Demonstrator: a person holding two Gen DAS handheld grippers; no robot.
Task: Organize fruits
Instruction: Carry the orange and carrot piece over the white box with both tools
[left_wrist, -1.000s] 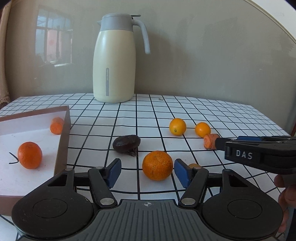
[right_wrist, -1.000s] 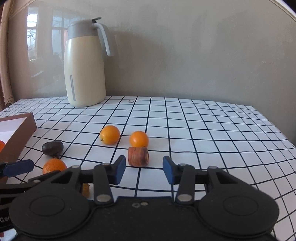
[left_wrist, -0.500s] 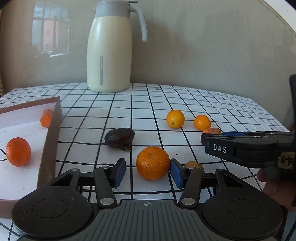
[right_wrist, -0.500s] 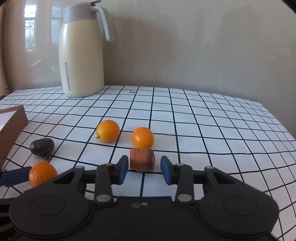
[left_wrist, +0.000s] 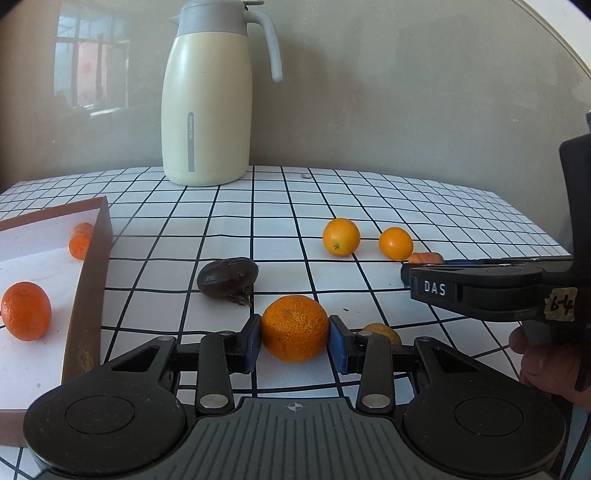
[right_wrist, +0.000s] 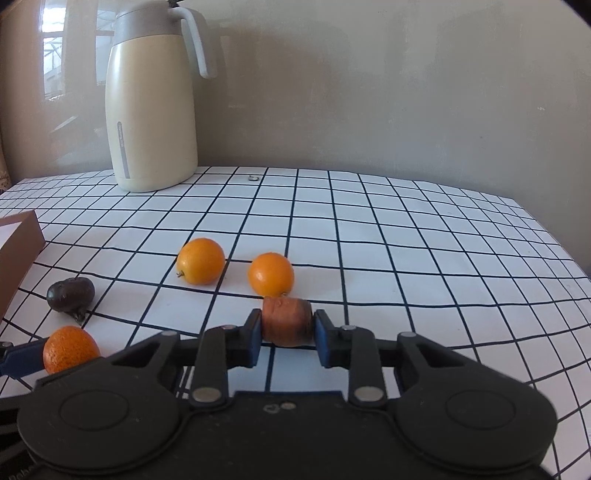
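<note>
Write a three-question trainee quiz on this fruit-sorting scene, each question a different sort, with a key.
1. True or false: the left gripper has a tangerine between its pads.
2. Multiple choice: what sits between the right gripper pads? A) a small orange B) a carrot chunk C) the dark fruit
3. Fill in: the brown box already holds ___ orange-coloured pieces.

Key
1. True; the jaws are closing and the blue pads meet the tangerine's sides.
2. B; the pads touch both its ends.
3. Two: one near, one far.
</note>
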